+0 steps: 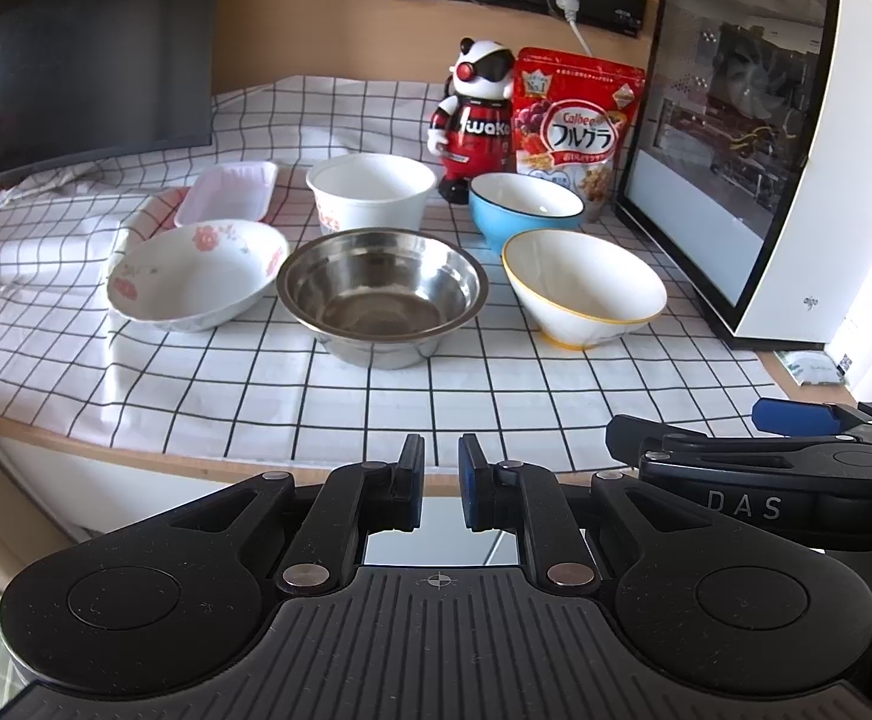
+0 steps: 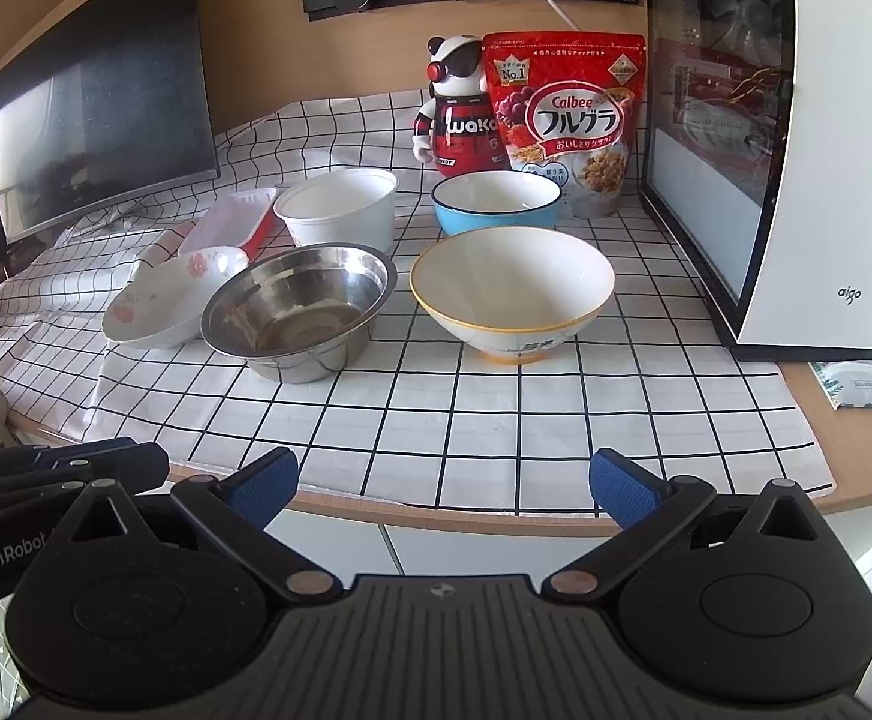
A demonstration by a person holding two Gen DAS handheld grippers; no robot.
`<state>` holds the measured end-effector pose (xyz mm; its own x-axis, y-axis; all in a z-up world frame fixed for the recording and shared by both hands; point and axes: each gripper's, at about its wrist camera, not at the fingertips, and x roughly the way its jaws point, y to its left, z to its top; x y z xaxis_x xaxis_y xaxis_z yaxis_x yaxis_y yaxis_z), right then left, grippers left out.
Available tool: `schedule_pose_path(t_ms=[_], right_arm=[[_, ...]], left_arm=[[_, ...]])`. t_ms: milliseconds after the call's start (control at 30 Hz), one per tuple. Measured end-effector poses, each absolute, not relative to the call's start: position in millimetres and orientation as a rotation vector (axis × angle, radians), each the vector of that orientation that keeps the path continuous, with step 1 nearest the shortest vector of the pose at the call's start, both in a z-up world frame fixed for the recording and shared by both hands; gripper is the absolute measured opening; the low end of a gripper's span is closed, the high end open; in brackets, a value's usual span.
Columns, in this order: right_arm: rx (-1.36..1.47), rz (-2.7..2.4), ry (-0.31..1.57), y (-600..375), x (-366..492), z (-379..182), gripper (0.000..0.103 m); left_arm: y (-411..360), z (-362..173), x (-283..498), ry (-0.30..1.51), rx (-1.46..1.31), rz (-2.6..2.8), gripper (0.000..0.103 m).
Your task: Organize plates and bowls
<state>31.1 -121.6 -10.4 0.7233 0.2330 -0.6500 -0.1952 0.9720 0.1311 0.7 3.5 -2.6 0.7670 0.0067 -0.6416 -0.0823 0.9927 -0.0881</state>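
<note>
Here, on the checked cloth [image 2: 436, 420] over the wooden counter, the bowls stand in two rough rows, and each one whose inside I can see holds nothing. In the near row, my left to right: a floral bowl [image 1: 193, 276], shallow and white with pink flowers; a steel bowl [image 1: 382, 294] just beside it, their rims almost touching, its bottom bare and shiny; and a yellow-rimmed bowl [image 1: 583, 285], white inside, apart from the steel one. Behind them stand a white paper tub [image 1: 370, 189] with red print on its side, and a blue bowl [image 1: 525, 204], white within. Left of the tub lies a shallow pink tray [image 1: 226, 192], also bare.

At the back a red robot figure [image 2: 457, 114] and a red cereal bag [image 2: 568, 120] stand close together, the bag just behind the blue bowl. A white computer case [image 2: 820, 150] with a glass side stands at the right, a dark monitor [image 2: 94, 102] at the left.

My left gripper [image 1: 441, 480] hangs off the counter's near edge, fingers drawn almost together with nothing between them. My right gripper [image 2: 442, 486] hangs alongside, jaws spread wide, blue pads [image 2: 619, 492] bare, gripping nothing.
</note>
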Motion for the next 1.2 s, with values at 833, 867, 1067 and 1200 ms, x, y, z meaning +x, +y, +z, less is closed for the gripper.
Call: schedule_pose_path(t_ms=[833,867,1067,1200], right_arm=[[0.061,0.237,0.748,-124.4,36.6,-15.5,0.103],[0.061,0.237,0.75,-124.5,37.2,-15.7,0.103],[0.058,0.237,0.757,-125.3,39.5,-16.1,0.103],[0.057,0.237,0.759,-125.1,40.6,-16.2,0.103]], left_arm=[[-0.1,-6.6,4.5,0.717,-0.115,0.054,0.015],[-0.1,-6.7,4.5,0.717,-0.115,0.054,0.015],[-0.1,-7.9,6.6,0.721,-0.117,0.054,0.015],[-1.2,-9.0,8.7,0.725,-0.118,0.055,0.015]])
